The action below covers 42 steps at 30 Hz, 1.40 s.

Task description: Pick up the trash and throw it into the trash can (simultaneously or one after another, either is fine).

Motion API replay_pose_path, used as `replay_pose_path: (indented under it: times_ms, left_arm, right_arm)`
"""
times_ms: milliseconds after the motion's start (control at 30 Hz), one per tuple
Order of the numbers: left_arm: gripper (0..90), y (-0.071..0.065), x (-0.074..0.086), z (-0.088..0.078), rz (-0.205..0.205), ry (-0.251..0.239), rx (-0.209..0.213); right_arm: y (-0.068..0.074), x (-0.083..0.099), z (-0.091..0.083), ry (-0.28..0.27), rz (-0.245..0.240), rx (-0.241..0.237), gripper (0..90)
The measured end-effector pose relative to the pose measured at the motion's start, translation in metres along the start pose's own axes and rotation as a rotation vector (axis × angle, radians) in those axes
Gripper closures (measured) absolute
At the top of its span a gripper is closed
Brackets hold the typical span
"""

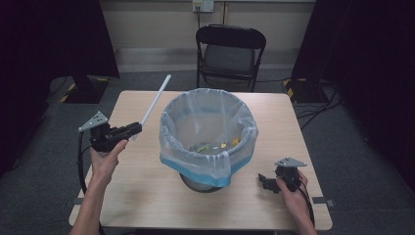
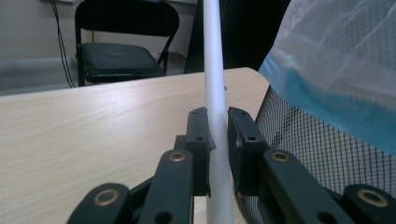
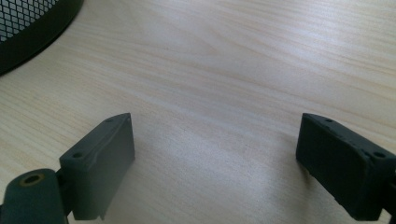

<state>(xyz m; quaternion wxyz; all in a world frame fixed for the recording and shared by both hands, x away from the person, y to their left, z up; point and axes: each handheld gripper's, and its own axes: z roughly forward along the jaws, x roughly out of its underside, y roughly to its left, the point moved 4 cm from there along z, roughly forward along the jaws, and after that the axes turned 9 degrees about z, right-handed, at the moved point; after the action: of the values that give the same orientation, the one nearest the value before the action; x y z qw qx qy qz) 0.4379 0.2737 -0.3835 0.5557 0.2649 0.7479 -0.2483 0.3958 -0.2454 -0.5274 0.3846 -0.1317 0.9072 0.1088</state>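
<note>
Right gripper [image 1: 265,181] is sitting low at the near right corner of the light wooden table [image 1: 147,191], jaws spread wide with nothing between them. Left gripper [image 1: 133,129] is up at the left side, clamped tight on a long thin white plastic rod [image 1: 155,104] slanting away toward the far edge. Mid-table there's a black mesh bin [image 1: 203,182] with a clear blue-tinted liner [image 1: 208,128], some yellow scraps [image 1: 223,145] inside. Black folding chair [image 1: 230,51] behind.

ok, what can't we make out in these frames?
- Scraps in the bin: too small in the high view to identify.
- Bin base: hidden by the bag overhang.
- Tube ends: cut off by the left gripper view's top and bottom edges.
</note>
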Motion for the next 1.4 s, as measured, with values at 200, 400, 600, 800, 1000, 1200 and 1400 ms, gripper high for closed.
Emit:
replay_pose_path:
  times_ms: [200, 400, 600, 800, 1000, 1200, 1400]
  left_arm:
    - [79.7, -0.004, -0.016, -0.004, 0.038, -0.019, 0.003]
    - [79.7, -0.006, -0.030, -0.008, 0.050, -0.056, 0.012]
    - [79.7, -0.009, -0.045, -0.012, 0.071, -0.085, 0.017]
    - [79.7, -0.014, -0.056, -0.010, 0.081, -0.106, 0.029]
    - [79.7, -0.021, -0.062, -0.009, 0.085, -0.112, 0.041]
    - [79.7, -0.027, -0.080, -0.013, 0.113, -0.140, 0.050]
    - [79.7, -0.036, -0.098, -0.012, 0.139, -0.169, 0.066]
  right_arm:
    - [0.000, 0.000, 0.000, 0.000, 0.000, 0.000, 10.7]
    - [0.000, 0.000, 0.000, 0.000, 0.000, 0.000, 10.7]
    - [0.000, 0.000, 0.000, 0.000, 0.000, 0.000, 10.7]
    - [0.000, 0.000, 0.000, 0.000, 0.000, 0.000, 10.7]
    - [0.000, 0.000, 0.000, 0.000, 0.000, 0.000, 10.7]
    - [0.000, 0.000, 0.000, 0.000, -0.001, 0.000, 10.7]
    - [0.000, 0.000, 0.000, 0.000, -0.002, 0.000, 10.7]
